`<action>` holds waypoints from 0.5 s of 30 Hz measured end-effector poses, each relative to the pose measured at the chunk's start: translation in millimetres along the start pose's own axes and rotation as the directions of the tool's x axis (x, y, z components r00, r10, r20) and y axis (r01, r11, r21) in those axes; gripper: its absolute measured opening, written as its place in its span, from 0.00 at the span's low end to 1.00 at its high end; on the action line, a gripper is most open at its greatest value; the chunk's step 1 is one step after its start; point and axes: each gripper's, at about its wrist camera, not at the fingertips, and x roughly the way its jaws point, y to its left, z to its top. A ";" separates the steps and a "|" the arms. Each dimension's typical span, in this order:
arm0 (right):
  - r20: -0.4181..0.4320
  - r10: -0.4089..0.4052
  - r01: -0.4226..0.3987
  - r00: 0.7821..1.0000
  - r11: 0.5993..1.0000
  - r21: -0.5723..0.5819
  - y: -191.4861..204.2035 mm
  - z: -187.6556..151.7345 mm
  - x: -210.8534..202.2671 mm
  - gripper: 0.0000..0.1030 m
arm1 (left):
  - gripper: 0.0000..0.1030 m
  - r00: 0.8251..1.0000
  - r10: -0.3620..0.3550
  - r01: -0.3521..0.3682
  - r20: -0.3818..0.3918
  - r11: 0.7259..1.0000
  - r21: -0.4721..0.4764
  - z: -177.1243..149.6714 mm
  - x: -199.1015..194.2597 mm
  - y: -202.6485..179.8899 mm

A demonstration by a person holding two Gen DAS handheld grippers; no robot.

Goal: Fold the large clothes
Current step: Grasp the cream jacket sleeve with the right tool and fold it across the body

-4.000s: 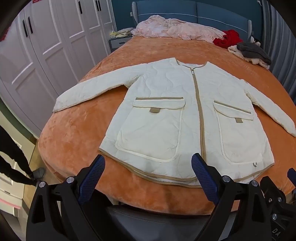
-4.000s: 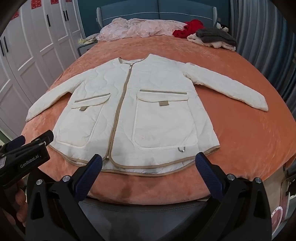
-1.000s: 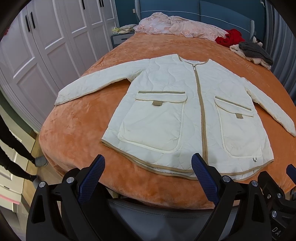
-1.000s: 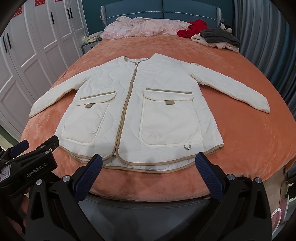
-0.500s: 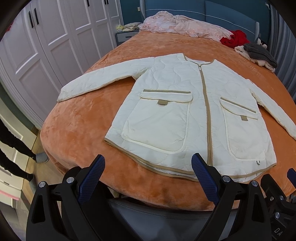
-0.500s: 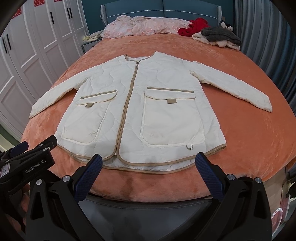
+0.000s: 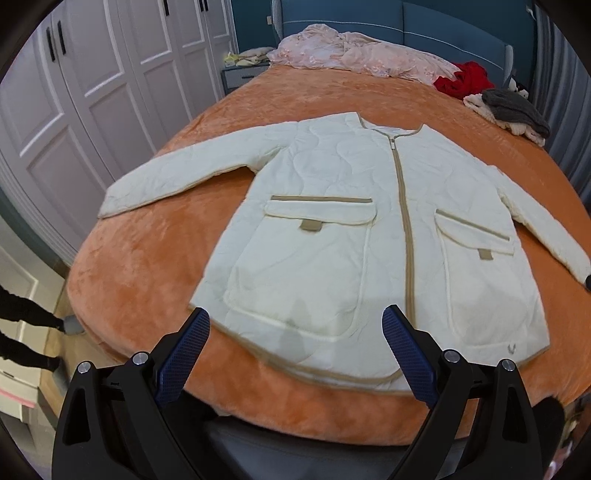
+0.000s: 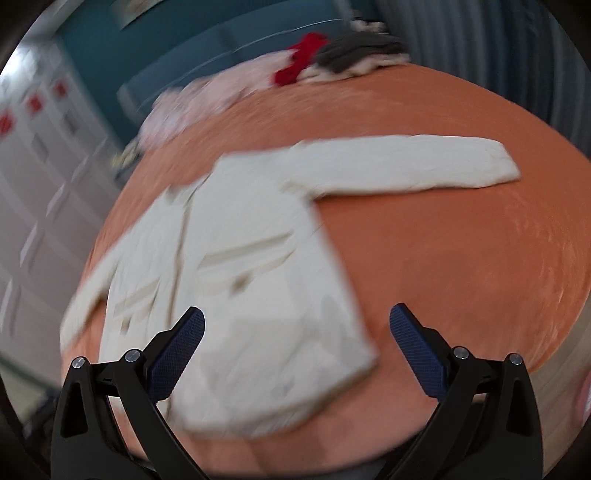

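Cream quilted jacket [image 7: 332,236] showing tan zipper trim [image 7: 404,229], lying on orange bedspread [image 7: 147,258]; blue textured pads [image 7: 181,354] showing on black gripper fingers.

White wardrobe [image 7: 92,110] (panelled doors), blue headboard [image 7: 424,33].

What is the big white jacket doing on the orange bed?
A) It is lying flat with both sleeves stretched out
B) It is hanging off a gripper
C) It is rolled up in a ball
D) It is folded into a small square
A: the white jacket lies spread flat, zipped up, on the orange bed, one sleeve out to each side, and no gripper touches it.
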 end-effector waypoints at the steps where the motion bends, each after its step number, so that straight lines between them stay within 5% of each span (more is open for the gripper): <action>1: 0.028 -0.012 0.010 1.000 0.999 0.049 -21.4 15.0 7.0 0.95 | 0.90 1.000 -0.011 0.011 -0.006 1.000 -0.010 3.8 3.5 -0.4; 7: 0.095 -0.149 0.120 0.984 0.959 0.258 -130.1 79.5 55.1 0.95 | 0.90 1.000 0.003 -0.003 -0.006 0.999 -0.050 22.1 22.8 -3.4; 15: 0.060 -0.241 0.160 0.969 0.790 0.592 -259.6 113.2 114.1 0.95 | 0.90 0.998 0.058 -0.059 -0.017 0.997 -0.043 40.8 57.1 -13.8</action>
